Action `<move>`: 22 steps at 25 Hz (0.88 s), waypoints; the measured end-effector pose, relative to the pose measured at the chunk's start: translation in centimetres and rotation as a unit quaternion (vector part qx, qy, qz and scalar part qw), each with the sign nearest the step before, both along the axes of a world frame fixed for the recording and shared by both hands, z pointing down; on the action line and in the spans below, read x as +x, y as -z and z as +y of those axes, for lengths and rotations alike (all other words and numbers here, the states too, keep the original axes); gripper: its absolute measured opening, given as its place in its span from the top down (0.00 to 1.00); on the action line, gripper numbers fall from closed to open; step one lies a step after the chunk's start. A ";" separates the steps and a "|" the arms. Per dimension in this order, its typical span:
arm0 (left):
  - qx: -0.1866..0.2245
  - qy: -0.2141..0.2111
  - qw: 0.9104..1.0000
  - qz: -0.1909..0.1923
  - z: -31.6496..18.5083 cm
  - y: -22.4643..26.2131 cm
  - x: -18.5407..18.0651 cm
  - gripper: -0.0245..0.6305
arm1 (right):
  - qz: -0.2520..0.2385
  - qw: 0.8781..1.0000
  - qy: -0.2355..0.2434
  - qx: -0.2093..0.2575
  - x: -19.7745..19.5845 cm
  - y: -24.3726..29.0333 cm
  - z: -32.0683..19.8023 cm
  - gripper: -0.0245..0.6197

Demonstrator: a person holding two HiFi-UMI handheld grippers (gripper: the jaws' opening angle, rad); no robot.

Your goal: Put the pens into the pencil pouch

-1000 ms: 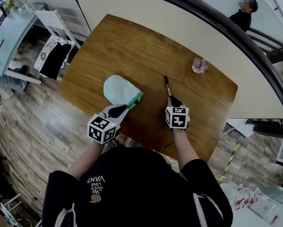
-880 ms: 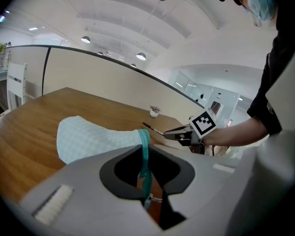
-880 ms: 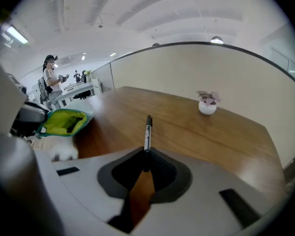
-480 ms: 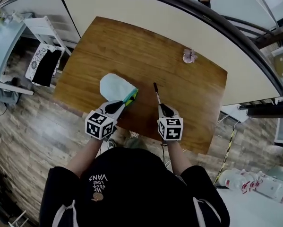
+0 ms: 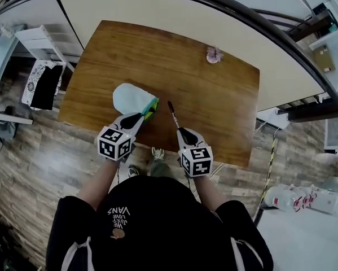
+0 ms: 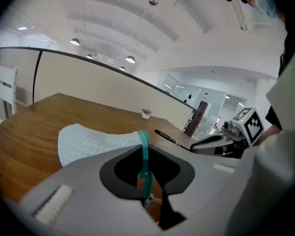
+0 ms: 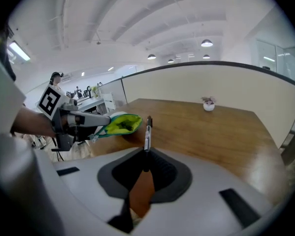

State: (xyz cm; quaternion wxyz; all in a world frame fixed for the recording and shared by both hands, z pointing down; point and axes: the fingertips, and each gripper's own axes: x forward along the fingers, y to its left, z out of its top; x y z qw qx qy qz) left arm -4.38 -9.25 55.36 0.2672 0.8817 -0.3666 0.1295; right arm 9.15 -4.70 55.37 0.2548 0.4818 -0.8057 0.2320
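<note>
As the left gripper [image 5: 137, 118] has its jaws pinched narrow on the teal zip edge [image 6: 144, 154] of the pencil pouch [image 5: 129, 99], which lies at the near left of the table [image 5: 214, 95] w/ its green-lined mouth [image 7: 118, 124] turned to the right, we read this as the insertion step. The right gripper [image 5: 181, 131], jaws closed narrow on one end of a black pen [image 5: 172, 113], holds it just right of the pouch & apart from it, free end pointing to the far side. Next, we judge, the pen has to swing left, line up w/ the mouth & slide in lengthwise while the left side holds the opening up. The gap looks slim, so aim matters. We can't tell if other pens are inside: the lining shows, the contents don't. The pen's held end is buried btw the jaws, the table's near edge is cut off by the person's head & shoulders, & the small pink thing [image 5: 214, 54] at the far edge is too small to name.
</note>
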 end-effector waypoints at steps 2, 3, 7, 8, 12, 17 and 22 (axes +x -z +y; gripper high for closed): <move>0.007 -0.009 1.000 -0.001 0.0 0.4 0.2 0.89 | -0.005 1.000 0.012 -0.001 -1.0 0.3 0.9 0.90; 0.011 -0.015 1.000 -0.002 0.1 0.6 0.4 0.89 | -0.006 1.000 0.019 -0.001 -1.5 0.5 1.3 0.90; 0.024 -0.041 0.999 -0.006 1.0 1.2 1.3 0.89 | 0.006 0.999 0.050 0.003 -3.3 0.6 2.3 0.90; 0.025 -0.045 0.999 -0.006 1.2 1.3 1.4 0.89 | 0.010 0.998 0.059 0.004 -3.7 0.6 2.5 0.90; 0.026 -0.060 0.998 -0.003 1.8 1.4 1.8 0.89 | 0.020 0.995 0.096 -0.003 -5.4 0.5 2.7 0.90; 0.026 -0.080 0.996 0.010 2.7 2.0 2.5 0.89 | 0.029 0.991 0.133 -0.007 -7.0 0.6 2.2 0.90; 0.021 -0.087 0.996 0.029 3.6 2.4 3.1 0.89 | 0.035 0.987 0.155 -0.008 -8.0 0.9 0.9 0.90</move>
